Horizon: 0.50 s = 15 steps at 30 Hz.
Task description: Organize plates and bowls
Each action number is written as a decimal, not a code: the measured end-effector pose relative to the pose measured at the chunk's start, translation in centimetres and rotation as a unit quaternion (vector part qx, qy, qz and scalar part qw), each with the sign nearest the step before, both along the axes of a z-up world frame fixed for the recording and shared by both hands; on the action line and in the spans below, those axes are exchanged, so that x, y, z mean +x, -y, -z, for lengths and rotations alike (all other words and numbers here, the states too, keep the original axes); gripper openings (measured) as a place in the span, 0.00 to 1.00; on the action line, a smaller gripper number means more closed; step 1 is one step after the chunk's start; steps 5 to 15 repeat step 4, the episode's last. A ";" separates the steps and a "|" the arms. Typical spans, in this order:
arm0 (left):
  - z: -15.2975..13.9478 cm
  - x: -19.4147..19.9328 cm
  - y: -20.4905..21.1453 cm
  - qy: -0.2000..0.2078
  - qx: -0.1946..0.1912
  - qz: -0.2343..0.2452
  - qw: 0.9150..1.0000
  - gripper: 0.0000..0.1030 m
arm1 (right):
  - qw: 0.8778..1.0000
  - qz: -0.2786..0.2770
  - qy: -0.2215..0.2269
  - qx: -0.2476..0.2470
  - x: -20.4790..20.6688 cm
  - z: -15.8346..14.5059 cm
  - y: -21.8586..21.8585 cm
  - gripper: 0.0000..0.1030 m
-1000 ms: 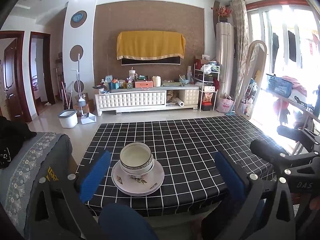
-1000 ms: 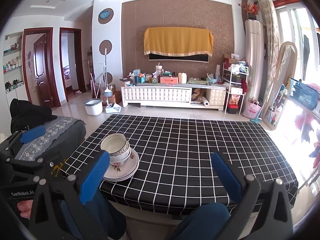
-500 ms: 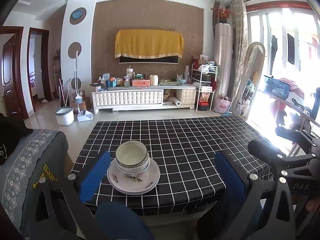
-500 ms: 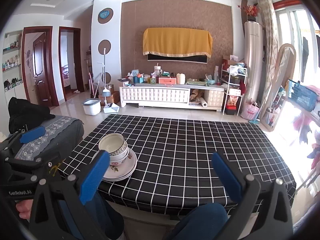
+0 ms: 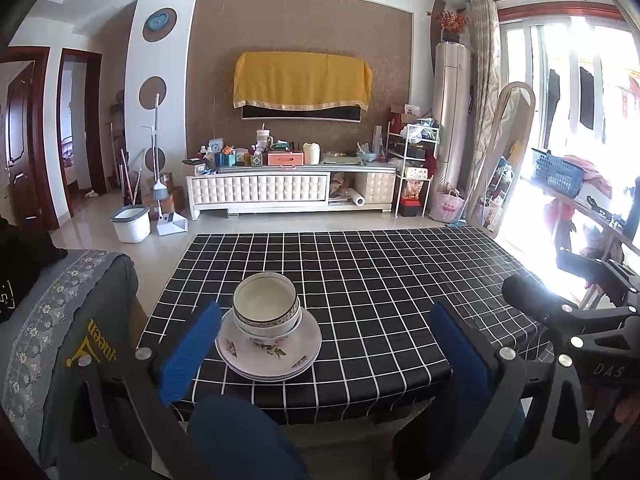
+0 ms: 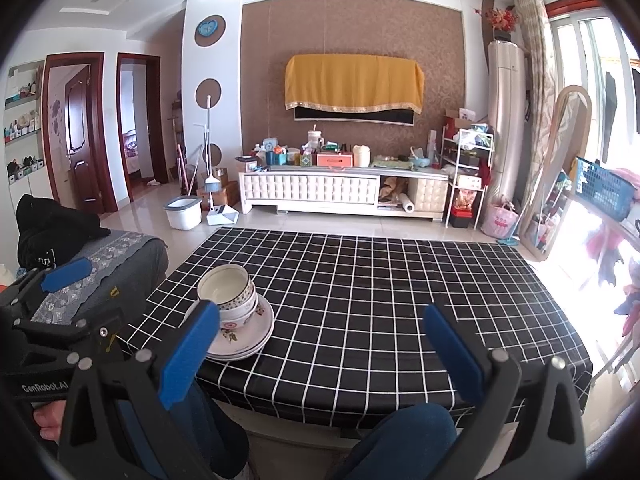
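Nearest me, at six o'clock in both wrist views, my knees in blue trousers sit just under the tabletop (image 5: 380, 280) edge, and my left gripper (image 5: 324, 344) hangs in front of them with its blue pads spread wide and nothing between them. My right gripper (image 6: 320, 344) is the same: wide apart, empty, held back from the near edge. In the left view, the right gripper's black frame shows at three o'clock, clear of the crockery. Just past the near edge, at about seven o'clock on the black checked cloth, stands the task's pile: the bowls (image 5: 266, 310) nested one inside another, upright, resting on the stack of plates (image 5: 269, 350) with a flower print. In the right view the bowls (image 6: 228, 292) lean slightly toward ten o'clock on the plates (image 6: 244, 334). The rest of the cloth is bare as far as I can see. I judge the sorting to be finished or nearly so, since I see no loose piece left, and both grippers stand off the pile. Any next move would call only for a gentle nudge to square the bowls, or none. Beyond, at twelve o'clock, are the white cabinet (image 5: 260, 188) and the yellow cloth (image 5: 300, 80) on the wall.
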<state>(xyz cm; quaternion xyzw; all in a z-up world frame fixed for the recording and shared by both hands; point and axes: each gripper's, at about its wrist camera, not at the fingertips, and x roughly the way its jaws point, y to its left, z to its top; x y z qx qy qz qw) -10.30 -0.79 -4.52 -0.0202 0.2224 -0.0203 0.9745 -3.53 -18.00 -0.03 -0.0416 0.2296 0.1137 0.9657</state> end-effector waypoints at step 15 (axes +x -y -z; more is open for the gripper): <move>0.0 0.0 -0.1 0.001 0.001 -0.003 1.000 1.00 | 1.000 0.000 0.001 0.000 0.0 0.0 0.1 1.00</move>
